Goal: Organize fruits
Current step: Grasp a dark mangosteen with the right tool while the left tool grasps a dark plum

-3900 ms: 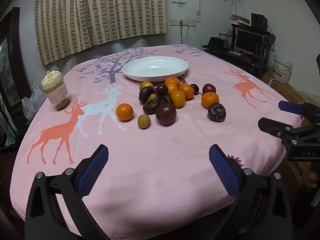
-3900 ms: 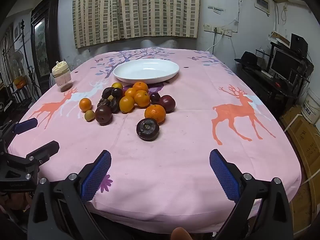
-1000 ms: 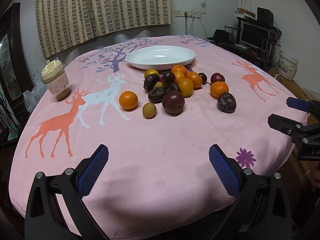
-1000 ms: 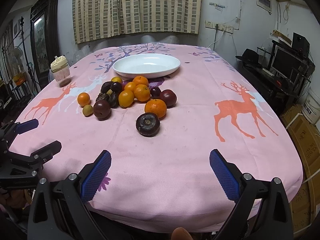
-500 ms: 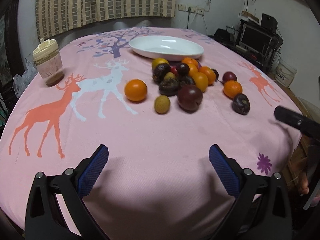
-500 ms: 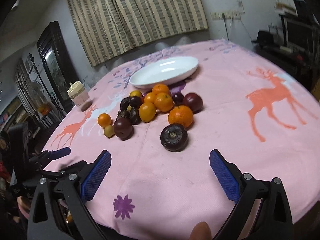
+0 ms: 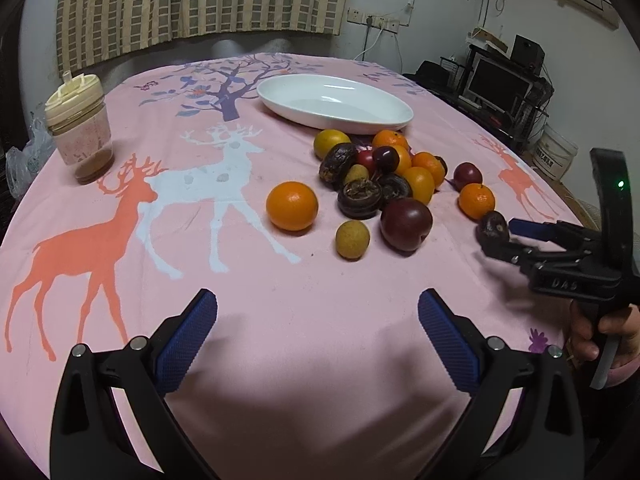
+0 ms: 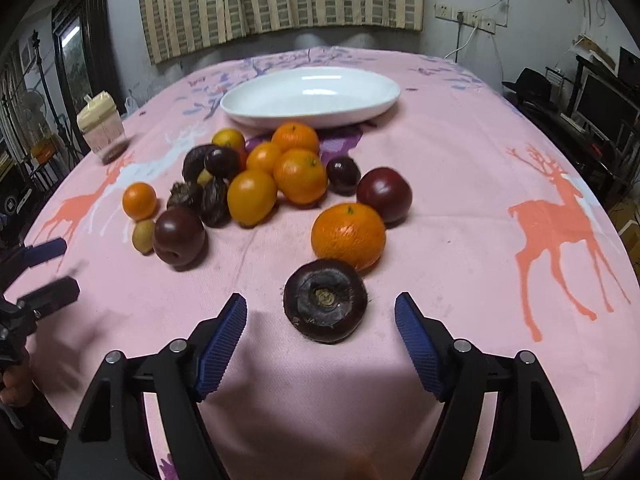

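A pile of oranges, dark plums and mangosteens (image 7: 384, 184) lies on the pink deer tablecloth in front of an empty white plate (image 7: 280, 108). Nearest the right gripper lies a dark mangosteen (image 8: 332, 284), with an orange (image 8: 348, 236) just behind it. My right gripper (image 8: 320, 312) has its jaws closing around the mangosteen; the pads do not touch it. In the left wrist view that gripper (image 7: 500, 235) reaches in from the right, around the same fruit (image 7: 494, 222). My left gripper (image 7: 318, 336) is open and empty, short of a lone orange (image 7: 292, 206) and a small yellow fruit (image 7: 352, 239).
A jar with a beige lid (image 7: 78, 136) stands at the table's left side. A desk with a monitor (image 7: 500, 80) and a white bucket (image 7: 556, 152) stand beyond the right edge. A person's hand (image 7: 600, 336) holds the right gripper's handle.
Both grippers have moved forward over the table toward the fruit. The right jaws have narrowed, and the mangosteen now lies between their tips.
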The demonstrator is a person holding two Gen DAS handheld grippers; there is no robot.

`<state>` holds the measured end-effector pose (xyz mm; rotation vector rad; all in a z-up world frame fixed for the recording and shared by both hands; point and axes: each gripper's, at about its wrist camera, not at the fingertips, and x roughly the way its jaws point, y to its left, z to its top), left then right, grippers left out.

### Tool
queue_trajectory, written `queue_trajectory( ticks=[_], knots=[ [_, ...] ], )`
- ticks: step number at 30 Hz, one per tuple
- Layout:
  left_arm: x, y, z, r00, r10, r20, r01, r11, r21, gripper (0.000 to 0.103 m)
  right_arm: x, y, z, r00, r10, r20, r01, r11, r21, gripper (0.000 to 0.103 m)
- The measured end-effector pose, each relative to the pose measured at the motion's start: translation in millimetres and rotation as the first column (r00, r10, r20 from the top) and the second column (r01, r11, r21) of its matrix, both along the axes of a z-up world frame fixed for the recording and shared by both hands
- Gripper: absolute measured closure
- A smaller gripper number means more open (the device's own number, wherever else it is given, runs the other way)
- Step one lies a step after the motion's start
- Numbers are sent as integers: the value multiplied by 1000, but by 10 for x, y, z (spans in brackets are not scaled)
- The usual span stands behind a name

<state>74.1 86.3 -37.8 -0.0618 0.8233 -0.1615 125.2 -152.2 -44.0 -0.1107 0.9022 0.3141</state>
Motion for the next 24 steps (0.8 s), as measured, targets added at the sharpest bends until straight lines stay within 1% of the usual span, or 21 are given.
queue_trajectory(
  ticks=[1, 2, 3, 4, 5, 7, 9, 11, 13, 16, 21, 23, 24],
  knots=[
    [24, -29, 3, 1000, -15, 2, 15, 1000, 2, 4, 7, 21, -32, 1000, 7, -5, -7, 1000, -10, 38],
    [44, -67, 7, 1000, -26, 5, 26, 1000, 6, 6, 16, 38, -66, 1000, 12, -13, -12, 1000, -17, 44],
    [75, -113, 10, 999, -39, 6, 39, 999, 11, 10, 14, 51, -77, 1000, 10, -2, -10, 1000, -25, 48],
    [99, -151, 12, 999, -54, 6, 54, 998, 13, 20, 4, 63, -78, 1000, 15, 14, -14, 999, -30, 55],
    [130, -192, 13, 997, -72, 1, 72, 997, 11, 24, -5, 68, -75, 1000, 16, 25, -15, 999, -31, 60],
    [208, -287, 9, 995, -104, -9, 104, 995, 3, 34, -6, 46, -72, 999, 11, 33, -11, 1000, -18, 61],
    [282, -393, 8, 992, -128, -12, 128, 992, 3, 38, 4, -11, -71, 1000, 8, 25, -8, 1000, 26, 61],
    [367, -529, 14, 988, -153, -12, 153, 988, 19, 38, 11, -62, -67, 1000, 5, 17, -6, 998, 60, 61],
    [455, -653, 7, 985, -172, -19, 173, 984, 43, 42, 14, -93, -67, 1000, 3, 12, -4, 996, 87, 60],
    [581, -789, -25, 984, -176, -41, 179, 980, 84, 49, 14, -95, -64, 1000, 5, 13, -6, 995, 100, 60],
    [731, -878, -87, 983, -165, -84, 174, 977, 121, 52, 18, -149, -63, 1000, 15, 5, -16, 989, 150, 60],
    [758, -891, -115, 982, -162, -101, 174, 977, 125, 57, 24, -172, -69, 1000, 21, 1, -21, 985, 170, 60],
    [783, -894, -129, 981, -156, -111, 170, 977, 128, 61, 28, -177, -70, 1000, 24, 0, -23, 984, 178, 60]
  ],
)
